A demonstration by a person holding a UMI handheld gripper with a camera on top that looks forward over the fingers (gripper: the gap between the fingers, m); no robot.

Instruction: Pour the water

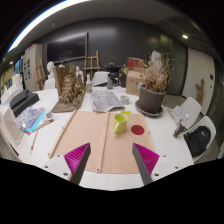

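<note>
A small yellow-green vessel (120, 123) stands on a tan mat (95, 135) on the white table, ahead of my fingers and slightly right of centre. A small red round dish (137, 129) lies just to its right on the mat. My gripper (111, 152) hovers over the near edge of the mat. It is open, its pink pads spread wide with nothing between them. Whether the vessel holds water is too small to tell.
A dark pot with a dried plant (152, 98) stands beyond the mat at the right, and a dried bouquet (70, 90) at the left. A clear plastic bag (105, 100) lies between them. Blue items (30, 120) sit on the table's left side. Chairs (190, 115) flank the right edge.
</note>
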